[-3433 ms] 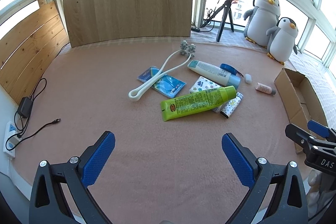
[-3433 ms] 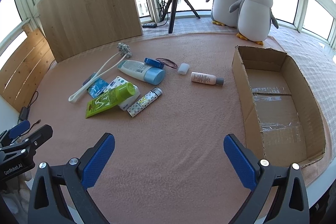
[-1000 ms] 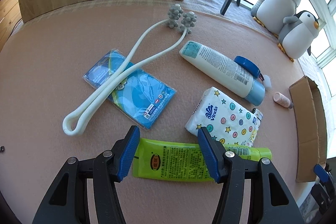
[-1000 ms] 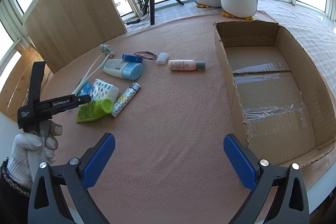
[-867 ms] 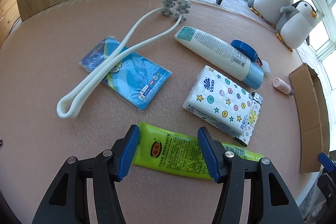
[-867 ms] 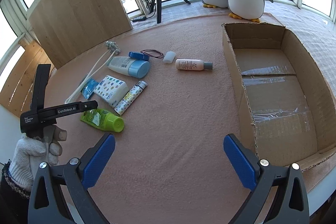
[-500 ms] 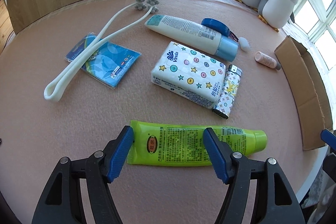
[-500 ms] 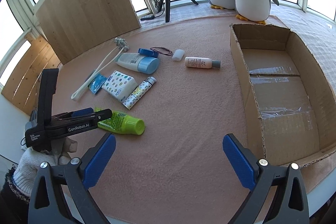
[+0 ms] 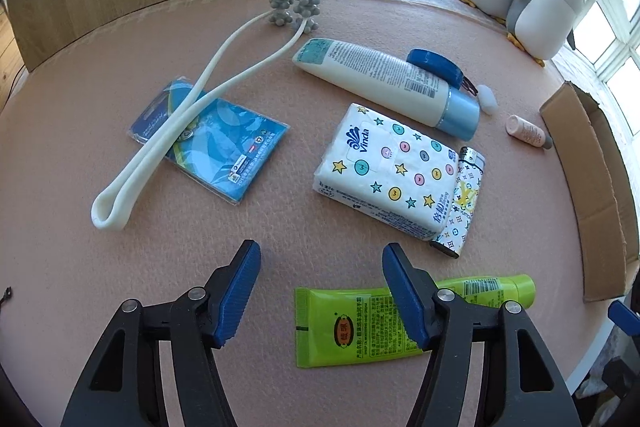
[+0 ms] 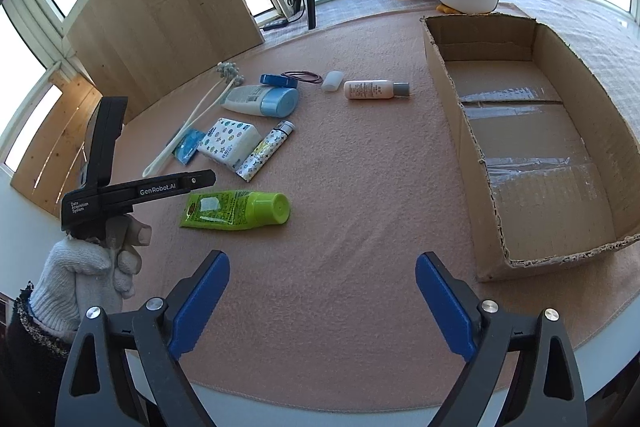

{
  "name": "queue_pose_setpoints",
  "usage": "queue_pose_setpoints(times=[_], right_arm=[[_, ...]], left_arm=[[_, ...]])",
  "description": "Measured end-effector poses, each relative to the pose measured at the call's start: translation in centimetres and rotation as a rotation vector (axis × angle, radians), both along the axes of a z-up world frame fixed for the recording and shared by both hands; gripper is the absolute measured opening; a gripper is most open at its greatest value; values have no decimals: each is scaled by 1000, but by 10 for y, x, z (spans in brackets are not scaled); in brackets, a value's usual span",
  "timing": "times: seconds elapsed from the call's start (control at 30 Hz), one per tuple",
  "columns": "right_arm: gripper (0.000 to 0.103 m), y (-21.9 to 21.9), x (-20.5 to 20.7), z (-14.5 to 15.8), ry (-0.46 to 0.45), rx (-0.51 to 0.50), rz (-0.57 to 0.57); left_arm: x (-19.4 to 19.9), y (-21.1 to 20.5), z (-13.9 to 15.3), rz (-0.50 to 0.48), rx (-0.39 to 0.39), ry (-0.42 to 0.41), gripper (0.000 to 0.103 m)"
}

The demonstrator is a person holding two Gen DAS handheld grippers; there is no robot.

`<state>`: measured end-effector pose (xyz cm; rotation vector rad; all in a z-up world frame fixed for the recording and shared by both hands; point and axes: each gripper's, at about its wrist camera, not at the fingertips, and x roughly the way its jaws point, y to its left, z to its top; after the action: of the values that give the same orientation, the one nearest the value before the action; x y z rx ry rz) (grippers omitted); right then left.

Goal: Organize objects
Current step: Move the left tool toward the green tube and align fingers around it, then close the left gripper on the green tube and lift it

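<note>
left gripper [image 9: 320, 291] fingers spread, empty, over near worktop [image 9: 60, 211] | green tube [image 10: 236, 209] lies flat, apart from toiletry clutter, nearer cardboard box [image 10: 472, 155], likely staged for boxing | right gripper [image 10: 322, 301] fingers spread, idle

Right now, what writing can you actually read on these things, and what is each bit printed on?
"Vinda": tissue pack.
"GenRobot.AI" and "Data Acquisition System": left gripper body.
Green tube: red-and-yellow logo and rows of print, too small to read.
White tube, blue packet: print too small to read.
</note>
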<state>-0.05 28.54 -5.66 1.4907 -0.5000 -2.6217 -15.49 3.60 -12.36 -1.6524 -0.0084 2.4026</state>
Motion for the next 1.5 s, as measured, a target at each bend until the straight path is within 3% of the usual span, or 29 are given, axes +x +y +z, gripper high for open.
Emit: queue_pose_setpoints(times=[0.13, 0.33, 0.6, 0.8, 0.87, 0.97, 1.2, 1.5], right_arm=[[92, -1, 2, 1, 0, 2, 5], [92, -6, -3, -9, -34, -20, 17], [92, -14, -12, -29, -74, -31, 40], [80, -16, -20, -39, -96, -26, 52], [79, -16, -22, -41, -104, -33, 54], [79, -13, -21, -42, -105, -41, 47], [76, -11, -29, -51, -144, -111, 50], [65, -30, -44, -54, -166, -118, 101]], left_arm=[[7, 0, 0, -43, 7, -2, 65], [50, 9, 0, -135, 11, 8, 65], [111, 17, 2, -140, 116, -18, 65], [144, 51, 3, -242, 187, -47, 67], [146, 56, 4, -249, 235, -72, 67], [143, 48, 11, -220, 216, -30, 66], [129, 38, 3, -219, 232, -58, 62], [135, 50, 2, -249, 273, -56, 43]])
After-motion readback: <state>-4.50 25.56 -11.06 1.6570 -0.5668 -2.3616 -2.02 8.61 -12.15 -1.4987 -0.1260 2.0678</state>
